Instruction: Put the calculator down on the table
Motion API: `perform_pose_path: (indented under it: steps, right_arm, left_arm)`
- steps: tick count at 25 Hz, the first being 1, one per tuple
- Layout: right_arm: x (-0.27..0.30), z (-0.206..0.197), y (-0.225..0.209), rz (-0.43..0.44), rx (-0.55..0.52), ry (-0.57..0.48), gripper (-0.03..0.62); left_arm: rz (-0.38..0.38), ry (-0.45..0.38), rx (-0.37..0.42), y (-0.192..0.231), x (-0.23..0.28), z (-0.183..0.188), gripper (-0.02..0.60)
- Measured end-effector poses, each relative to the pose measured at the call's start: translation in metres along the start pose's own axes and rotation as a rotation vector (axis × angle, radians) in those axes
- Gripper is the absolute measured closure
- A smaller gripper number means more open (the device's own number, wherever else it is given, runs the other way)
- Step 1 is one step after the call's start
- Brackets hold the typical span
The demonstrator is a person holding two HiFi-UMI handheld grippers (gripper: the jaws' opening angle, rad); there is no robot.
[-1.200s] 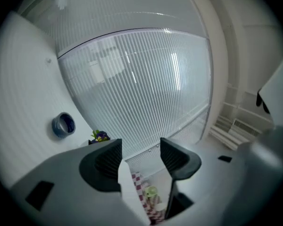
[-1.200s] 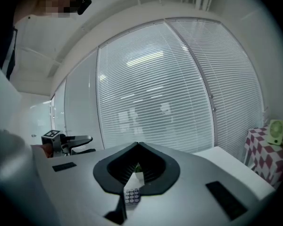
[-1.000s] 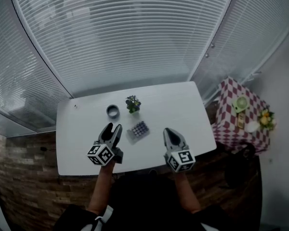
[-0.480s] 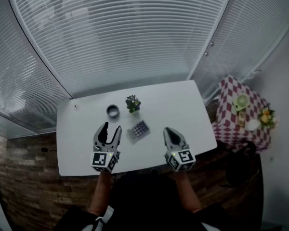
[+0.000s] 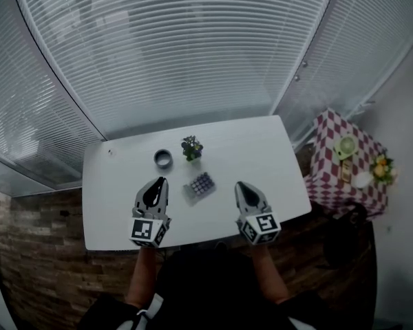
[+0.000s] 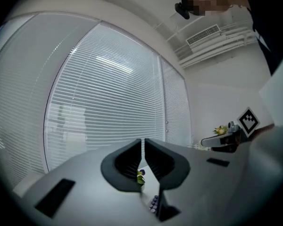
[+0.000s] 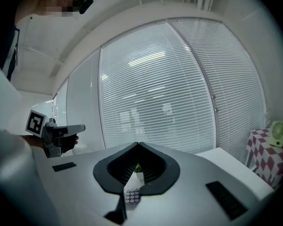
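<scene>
Two hand-held grippers hover over the near edge of a smooth white rectangular table (image 5: 275,150), which stands before curved walls of horizontal slatted blinds (image 5: 179,47). At the far left, beside the table, runs a surface of brown brick pattern (image 5: 34,239).

The left gripper (image 5: 159,182) has grey plastic shells with black ribbed pads and a cube with square black-and-white markers at its rear. Its jaws have just been closing and now stand nearly together, with only a thin slit between the pads and nothing held in them.

Beyond it on the tabletop lies a small grey ring (image 5: 163,159). Just to the right of the ring stands a little potted plant (image 5: 191,148) with dark green leaves in a pale pot.

The calculator (image 5: 199,185) lies flat on the table, nearer than the plant and between the two grippers, touched by neither. It is a small pale slab, turned at an angle to the table's edges, with rows of rounded dark buttons on top.

The right gripper (image 5: 240,185), of the same build, has its jaws pressed together at the tips and is empty.

Far right, apart from the white table, a side table under a red-and-white checked cloth (image 5: 330,174) bears a round pale green object (image 5: 344,146) and yellow flowers (image 5: 380,167).
</scene>
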State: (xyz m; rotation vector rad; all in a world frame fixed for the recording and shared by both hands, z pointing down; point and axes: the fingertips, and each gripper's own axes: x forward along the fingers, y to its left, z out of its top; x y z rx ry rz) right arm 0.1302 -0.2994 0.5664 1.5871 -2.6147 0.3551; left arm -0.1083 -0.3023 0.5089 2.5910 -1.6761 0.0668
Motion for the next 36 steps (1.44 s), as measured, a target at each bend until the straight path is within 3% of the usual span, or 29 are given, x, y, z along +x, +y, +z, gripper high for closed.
perform_pose_path:
  steps: [3, 9, 15, 20, 25, 29, 36]
  right_arm:
    - [0.000, -0.001, 0.000, -0.003, 0.004, 0.002, 0.588]
    - [0.000, 0.003, 0.004, 0.005, -0.013, -0.012, 0.588]
    - [-0.001, 0.012, 0.009, -0.011, -0.088, -0.012, 0.589]
    - [-0.001, 0.012, 0.012, -0.004, -0.080, -0.013, 0.589]
    - [-0.001, 0.007, 0.013, -0.004, -0.073, -0.016, 0.589]
    - [0.000, 0.012, 0.014, -0.018, -0.090, -0.010, 0.589]
    - [-0.005, 0.016, 0.012, 0.004, -0.102, -0.035, 0.589]
  left_arm:
    - [-0.036, -0.026, 0.037, -0.009, 0.000, 0.008, 0.574]
    - [-0.049, -0.036, 0.032, -0.010, -0.001, 0.009, 0.574]
    - [-0.015, 0.007, 0.021, 0.003, -0.006, 0.004, 0.574]
    - [-0.005, -0.046, -0.007, 0.011, -0.008, 0.010, 0.574]
    - [0.007, 0.012, 0.007, 0.020, -0.010, 0.004, 0.574]
    - [-0.020, -0.038, -0.004, 0.015, -0.008, 0.013, 0.574]
    - [-0.030, 0.001, 0.008, 0.004, -0.009, 0.007, 0.574]
